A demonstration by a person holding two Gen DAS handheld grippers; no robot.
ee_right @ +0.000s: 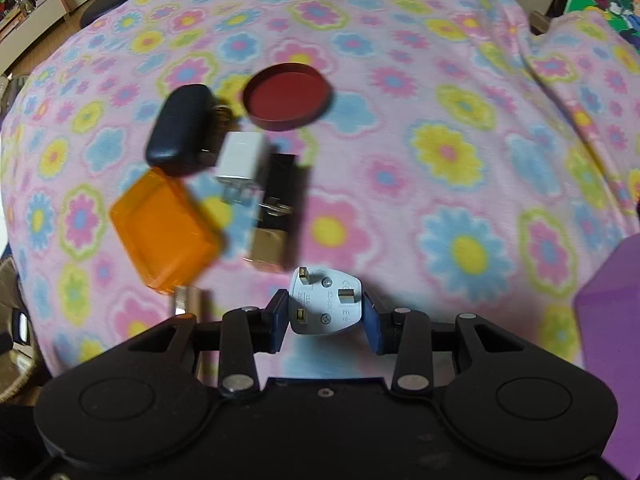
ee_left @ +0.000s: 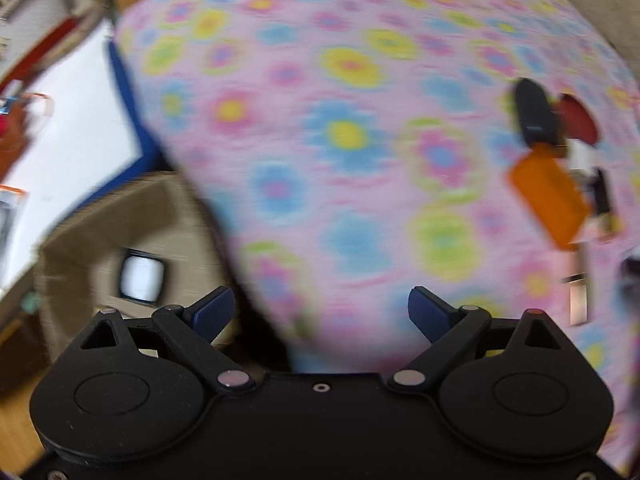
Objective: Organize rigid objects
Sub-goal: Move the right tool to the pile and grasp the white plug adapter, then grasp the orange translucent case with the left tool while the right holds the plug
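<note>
Two blue pads of the right tongs are squeezing the white three-pin plug, lifting it above the flowery pink blanket. Left tongs are hanging open, empty. Next, it is needing a spot beside the orange plastic box.

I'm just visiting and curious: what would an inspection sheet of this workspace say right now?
Surface: flowered pink blanket.
Job's things: white three-pin plug; red lid; orange box; black case; white charger; black-and-gold block.
Clutter: purple object at the right edge.
Grippers: right hand-held gripper shut on the plug; left hand-held gripper open, empty.
Cables: nothing seen.
Surroundings: cardboard box, blurred, beside the blanket.
</note>
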